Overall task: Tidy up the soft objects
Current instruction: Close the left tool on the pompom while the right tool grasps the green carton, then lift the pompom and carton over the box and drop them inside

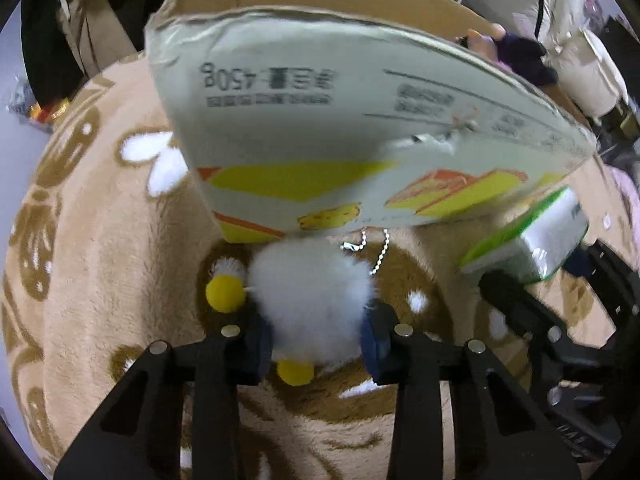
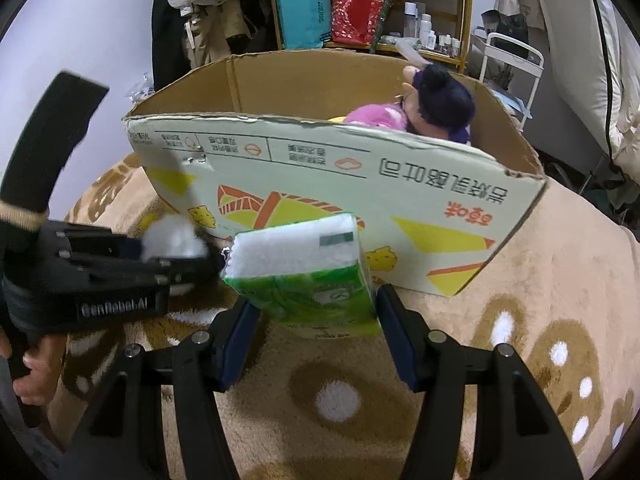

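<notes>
- An open-topped cardboard box point(image 2: 320, 172), printed in yellow and orange on a pale front, stands on a tan plush blanket with brown and white patterns point(image 2: 540, 280); its near wall rises right in front of both grippers, between them and the inside of the box.
- The left gripper point(image 1: 318, 336) is closed on one fluffy white plush toy with yellow pom-pom parts point(image 1: 308, 296). Its blue pads press the toy's sides, low over the blanket and just before the box's wall. A bead chain point(image 1: 378, 256) hangs from the toy.
- The right gripper point(image 2: 316, 312) grips one green-and-white wrapped tissue pack point(image 2: 308, 276) between its jaws, which stand about half open against the pack's sides. The pack sits close to the box front.
- One doll with dark hair and pink clothing point(image 2: 420, 114) lies inside the box, at its far right.
- Counted: two grippers, one box, one toy, one pack, one doll.
- The right wrist view alone shows a wooden shelf point(image 2: 372, 4) with bags and bottles behind the box, a white wire cart point(image 2: 516, 56), and the person's hand point(image 2: 36, 364) on the left gripper's handle.
- The left wrist view alone shows the toy's yellow parts and the chain; there the box hides most of the room.
</notes>
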A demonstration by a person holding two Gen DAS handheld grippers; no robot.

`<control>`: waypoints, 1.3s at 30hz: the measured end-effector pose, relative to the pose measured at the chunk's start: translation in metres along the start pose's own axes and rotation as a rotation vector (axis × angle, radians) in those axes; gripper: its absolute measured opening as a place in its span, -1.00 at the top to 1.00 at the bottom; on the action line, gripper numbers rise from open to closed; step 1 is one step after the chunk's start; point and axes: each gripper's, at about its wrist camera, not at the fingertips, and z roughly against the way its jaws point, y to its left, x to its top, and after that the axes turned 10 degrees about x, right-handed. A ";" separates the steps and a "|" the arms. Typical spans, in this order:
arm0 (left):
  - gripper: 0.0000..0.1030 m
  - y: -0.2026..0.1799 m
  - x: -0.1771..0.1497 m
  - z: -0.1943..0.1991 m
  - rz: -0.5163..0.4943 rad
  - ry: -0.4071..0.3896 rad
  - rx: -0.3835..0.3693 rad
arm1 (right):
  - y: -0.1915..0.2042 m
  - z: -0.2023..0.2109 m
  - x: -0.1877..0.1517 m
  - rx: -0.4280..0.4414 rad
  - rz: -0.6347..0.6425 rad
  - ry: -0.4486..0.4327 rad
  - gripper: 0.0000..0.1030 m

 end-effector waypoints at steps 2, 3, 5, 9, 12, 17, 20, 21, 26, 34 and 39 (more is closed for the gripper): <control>0.35 -0.001 -0.003 0.003 0.006 -0.001 0.004 | 0.000 0.003 0.000 0.005 0.002 -0.005 -0.23; 0.35 -0.001 -0.005 0.005 0.012 -0.002 0.006 | 0.001 0.004 0.000 0.005 0.006 -0.008 -0.23; 0.35 0.000 -0.008 0.009 0.019 -0.012 0.024 | 0.004 0.007 0.002 -0.004 0.016 -0.014 -0.23; 0.36 -0.002 -0.017 0.022 0.042 -0.032 0.039 | 0.011 0.016 0.005 -0.004 0.032 -0.043 -0.23; 0.36 0.001 -0.024 0.035 0.057 -0.063 0.044 | 0.013 0.027 0.007 -0.005 0.029 -0.073 -0.23; 0.36 0.002 -0.027 0.056 0.079 -0.100 0.044 | 0.011 0.046 0.015 -0.001 0.006 -0.125 -0.22; 0.36 0.002 -0.029 0.072 0.074 -0.153 0.040 | 0.009 0.062 0.022 0.000 -0.001 -0.170 -0.22; 0.36 0.006 -0.029 0.079 0.071 -0.178 0.037 | 0.008 0.066 0.023 0.000 -0.002 -0.185 -0.22; 0.36 0.004 -0.021 0.113 0.071 -0.280 0.017 | 0.002 0.091 0.032 -0.001 -0.032 -0.255 -0.23; 0.36 0.008 -0.012 0.171 0.064 -0.491 0.068 | -0.010 0.125 0.047 -0.017 -0.037 -0.358 -0.23; 0.35 0.005 -0.007 0.198 0.088 -0.623 0.096 | -0.012 0.145 0.056 -0.036 0.005 -0.423 -0.23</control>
